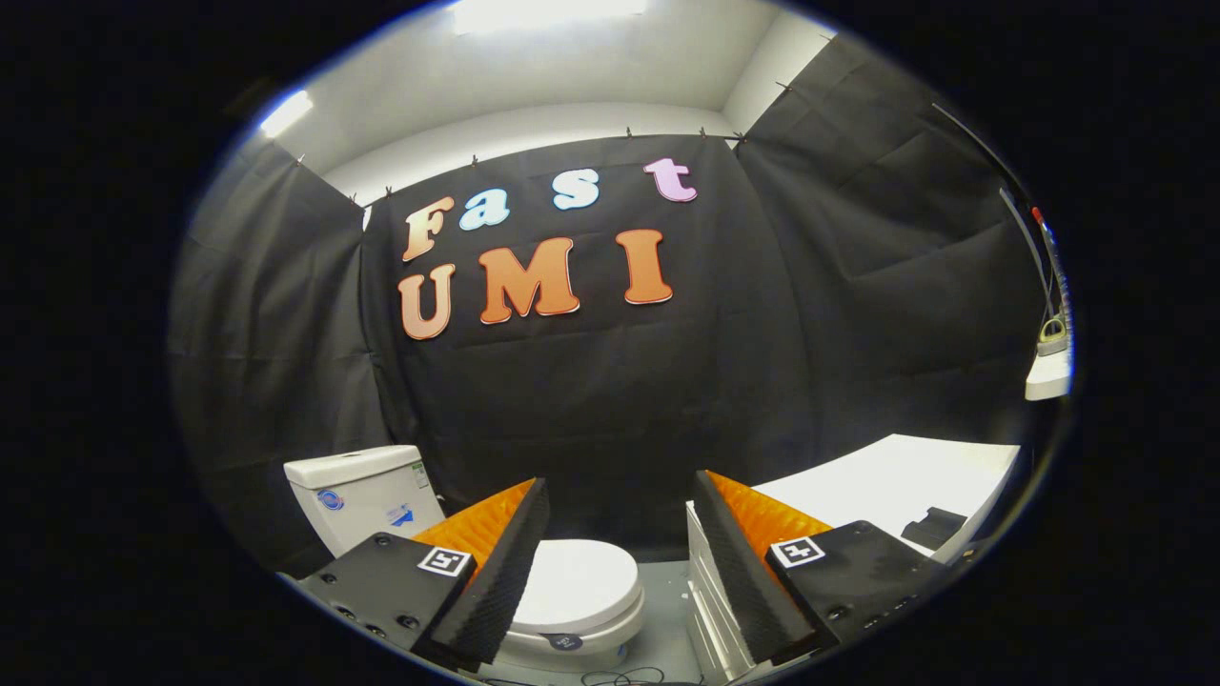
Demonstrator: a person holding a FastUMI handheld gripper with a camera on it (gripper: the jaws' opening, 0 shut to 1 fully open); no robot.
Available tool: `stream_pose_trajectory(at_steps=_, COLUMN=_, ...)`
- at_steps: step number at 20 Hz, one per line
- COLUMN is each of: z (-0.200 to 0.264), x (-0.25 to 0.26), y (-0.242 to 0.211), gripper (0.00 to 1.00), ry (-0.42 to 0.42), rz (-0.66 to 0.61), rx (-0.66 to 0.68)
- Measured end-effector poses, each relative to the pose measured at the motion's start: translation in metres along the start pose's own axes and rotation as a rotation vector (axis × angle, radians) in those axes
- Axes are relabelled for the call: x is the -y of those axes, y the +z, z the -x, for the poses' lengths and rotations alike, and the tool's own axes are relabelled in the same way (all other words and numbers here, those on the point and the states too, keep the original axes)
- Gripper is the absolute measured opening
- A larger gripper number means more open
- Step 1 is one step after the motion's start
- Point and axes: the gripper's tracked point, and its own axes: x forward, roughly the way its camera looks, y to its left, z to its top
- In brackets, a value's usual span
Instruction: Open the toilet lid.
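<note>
Fingers of the gripper (pixel 620 562) stand wide apart with nothing between them, held up in the air well above the toilet (pixel 572 595). That toilet sits low and beyond the fingers, partly hidden behind the left one, with its lid (pixel 577 581) lying flat and closed over the bowl. Its tank (pixel 357 491) rises behind, against the black cloth wall. To the right, behind the right finger, stands a white cabinet (pixel 896 476) with a flat top.

By its look the lid is smooth, glossy, hard plastic: stiff, fairly light, and slippery under a pinch. It most likely turns on hinges at the tank end, so the front edge, the part farthest from the tank, should be the place to take hold, since it gives the longest lever. A finger hooked under the front lip, or both fingers pinching that rim, would probably lift it. Whether there is a gap under the lip cannot be told from this height.
</note>
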Motion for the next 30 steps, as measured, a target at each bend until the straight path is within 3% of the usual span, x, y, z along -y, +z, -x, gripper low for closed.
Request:
stream_pose_trajectory(at_steps=2, z=-0.002, x=0.004, y=-0.002, gripper=0.98, ry=-0.027, rz=-0.006, rx=-0.010)
stream_pose_trajectory(at_steps=5, z=-0.007, x=-0.013, y=-0.018, gripper=0.98, ry=-0.040, rz=-0.142, rx=-0.054)
stream_pose_trajectory(at_steps=10, z=-0.015, x=-0.075, y=-0.107, gripper=0.98, ry=0.022, rz=-0.250, rx=-0.207)
stream_pose_trajectory(at_steps=14, z=0.011, x=-0.118, y=-0.217, gripper=0.98, ry=0.064, rz=-0.330, rx=-0.463)
stream_pose_trajectory(at_steps=20, z=0.014, x=-0.136, y=-0.314, gripper=0.98, ry=0.105, rz=-0.410, rx=-0.701)
stream_pose_trajectory(at_steps=30, z=0.009, x=-0.113, y=-0.374, gripper=0.97, ry=-0.016, rz=-0.582, rx=-0.839)
